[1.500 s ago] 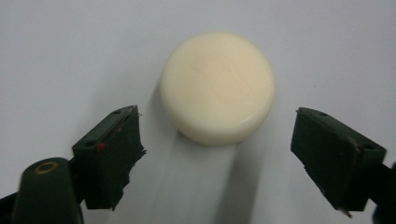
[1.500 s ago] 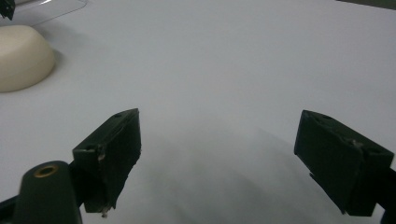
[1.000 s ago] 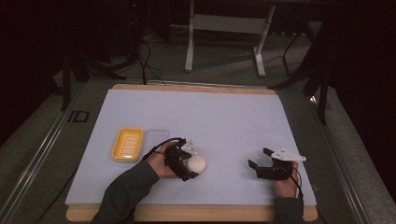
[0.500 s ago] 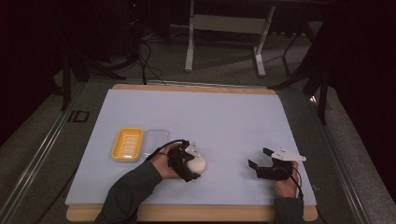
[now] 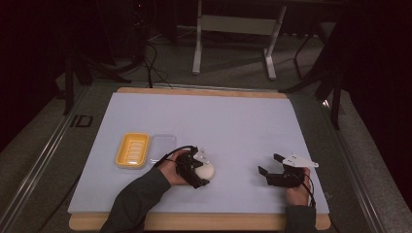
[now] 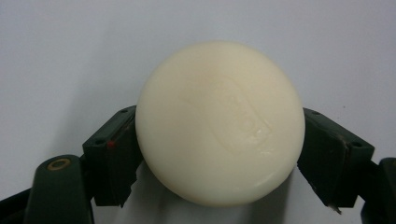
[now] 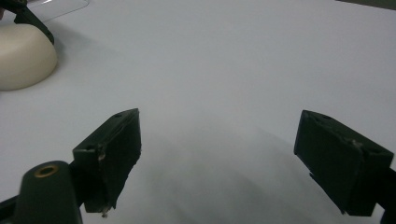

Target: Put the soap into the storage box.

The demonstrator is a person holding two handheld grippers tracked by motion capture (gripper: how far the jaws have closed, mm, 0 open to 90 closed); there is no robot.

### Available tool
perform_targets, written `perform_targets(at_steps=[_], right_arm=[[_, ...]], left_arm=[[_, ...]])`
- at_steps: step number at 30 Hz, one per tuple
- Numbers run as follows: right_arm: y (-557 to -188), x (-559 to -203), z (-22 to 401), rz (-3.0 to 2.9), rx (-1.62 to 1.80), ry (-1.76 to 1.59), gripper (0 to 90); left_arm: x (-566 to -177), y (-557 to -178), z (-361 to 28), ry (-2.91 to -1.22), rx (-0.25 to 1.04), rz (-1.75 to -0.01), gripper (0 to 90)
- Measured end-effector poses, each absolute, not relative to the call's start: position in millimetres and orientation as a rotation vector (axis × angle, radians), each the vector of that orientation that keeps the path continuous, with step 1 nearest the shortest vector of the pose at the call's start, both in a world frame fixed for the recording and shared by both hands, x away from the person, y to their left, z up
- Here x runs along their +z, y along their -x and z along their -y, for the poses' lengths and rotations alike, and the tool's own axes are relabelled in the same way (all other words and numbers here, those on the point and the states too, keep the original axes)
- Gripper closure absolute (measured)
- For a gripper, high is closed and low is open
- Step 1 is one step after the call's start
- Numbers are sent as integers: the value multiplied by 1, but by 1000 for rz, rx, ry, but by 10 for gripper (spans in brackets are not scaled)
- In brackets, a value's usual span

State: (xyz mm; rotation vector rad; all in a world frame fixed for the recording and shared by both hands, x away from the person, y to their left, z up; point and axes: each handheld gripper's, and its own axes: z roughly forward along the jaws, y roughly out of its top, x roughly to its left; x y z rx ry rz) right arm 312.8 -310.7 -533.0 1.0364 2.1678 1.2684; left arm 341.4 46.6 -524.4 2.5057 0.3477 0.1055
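A person seated at the bottom edge of the frame works two hand-held tools over a pale tabletop point(image 5: 233, 121). The left tool point(image 5: 198, 170), low and left of centre in the high view, has its black jaws pressed against both sides of a round, cream-white bar of soap point(image 5: 203, 170), which rests on the tabletop. In the left gripper view the soap point(image 6: 219, 123) sits in the centre of the frame, a faint stamped mark across its top, with one jaw touching its left flank and the other its right.

The right tool point(image 5: 270, 165), at the lower right of the high view, lies well apart from the soap, its jaws spread wide with nothing between them. The right gripper view shows those jaws at the lower left and lower right over bare surface, with the soap point(image 7: 23, 56) at the upper left edge.

A yellow ribbed soap dish point(image 5: 132, 150) sits left of the left tool, and a clear lid point(image 5: 163, 147) lies just beside it on its right. A metal stand point(image 5: 235, 29) is on the floor beyond the tabletop, at the top of the frame.
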Motion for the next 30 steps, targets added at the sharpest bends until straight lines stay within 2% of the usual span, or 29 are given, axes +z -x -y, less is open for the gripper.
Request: perform_targets(at_steps=[17,30], right_arm=[[-313,-533,311,-2173,1266,-1030,148],[-313,-533,310,-2174,1269,-1023,148]], left_arm=[[-522,-339,-44,-2527,138,-359,250],[-521,-341,-48,-2522,100,-372,253]])
